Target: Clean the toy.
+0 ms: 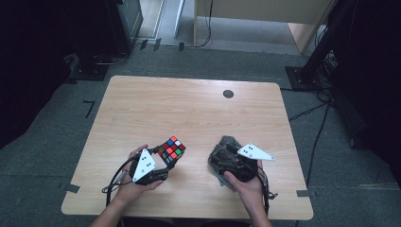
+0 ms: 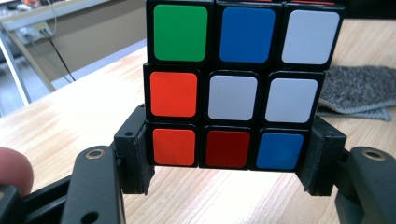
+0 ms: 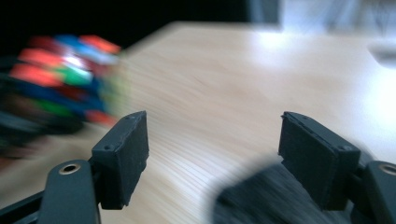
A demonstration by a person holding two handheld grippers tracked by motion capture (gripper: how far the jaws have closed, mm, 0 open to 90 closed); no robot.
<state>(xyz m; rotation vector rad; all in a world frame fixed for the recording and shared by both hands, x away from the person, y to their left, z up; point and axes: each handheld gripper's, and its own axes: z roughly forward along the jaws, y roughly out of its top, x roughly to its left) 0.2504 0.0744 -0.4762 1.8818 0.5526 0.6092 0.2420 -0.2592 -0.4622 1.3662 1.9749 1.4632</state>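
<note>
A scrambled colour cube (image 1: 171,149) is held just above the wooden table (image 1: 189,109) at the front left, with my left gripper (image 1: 165,161) shut on it. In the left gripper view the pads clamp the bottom row of the cube (image 2: 233,88) from both sides. A crumpled grey cloth (image 1: 226,142) lies to the right of the cube, and my right gripper (image 1: 224,156) rests over it. In the right gripper view the right gripper (image 3: 215,135) stands open with bare table between its jaws, the cloth (image 3: 261,196) under them and the cube (image 3: 60,70) blurred at the left.
A small black disc (image 1: 228,93) sits in the tabletop near the far edge. Dark stands and cables surround the table on the grey carpet. The cloth (image 2: 359,91) lies to the right of the cube in the left gripper view.
</note>
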